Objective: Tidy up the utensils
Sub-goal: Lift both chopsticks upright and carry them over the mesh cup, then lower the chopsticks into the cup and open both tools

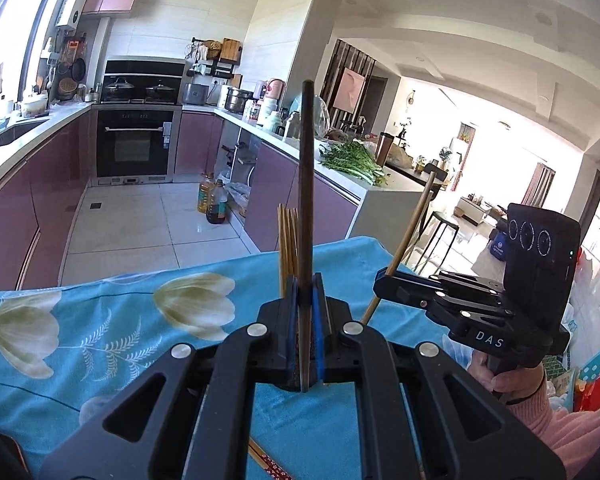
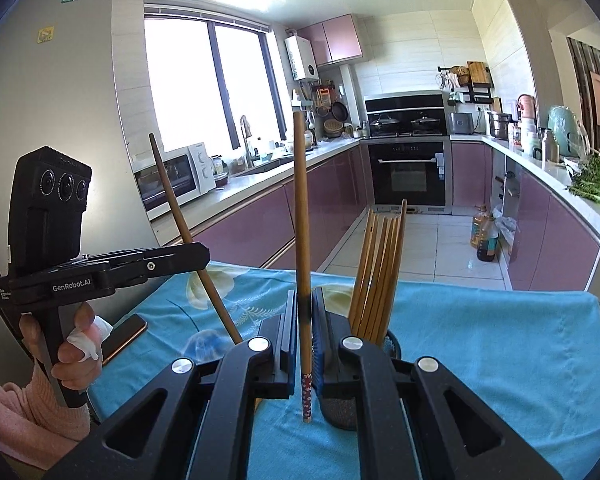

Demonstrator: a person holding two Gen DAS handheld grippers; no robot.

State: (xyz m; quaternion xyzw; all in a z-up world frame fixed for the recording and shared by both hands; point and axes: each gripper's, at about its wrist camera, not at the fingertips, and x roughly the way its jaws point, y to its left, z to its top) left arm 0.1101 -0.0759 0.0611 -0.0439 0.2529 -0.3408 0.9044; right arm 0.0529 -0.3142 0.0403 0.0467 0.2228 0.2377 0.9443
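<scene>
Two claws each clench one chopstick upright above the blue cloth (image 2: pixel 500 340): left gripper (image 1: pixel 306 300), marked "GenRobot.AI", holds a dark chopstick (image 1: pixel 306 184); right gripper (image 2: pixel 305 308), marked "DAS", a lighter chopstick (image 2: pixel 301 200) beside the holder (image 2: pixel 392 344).

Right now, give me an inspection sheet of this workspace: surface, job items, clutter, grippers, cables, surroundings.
Surface: table under a turquoise floral cloth.
Job's things: dark mesh holder with a bundle of upright bamboo chopsticks; one brown wooden chopstick and one with a red patterned end.
Clutter: black phone with copper edge on the cloth.
Grippers: left gripper shut on the brown chopstick; right gripper shut on the red-ended chopstick, both held roughly upright above the cloth.
Cables: nothing seen.
Surroundings: kitchen with pink cabinets, built-in black oven, greens on the counter, oil bottles on the floor.
</scene>
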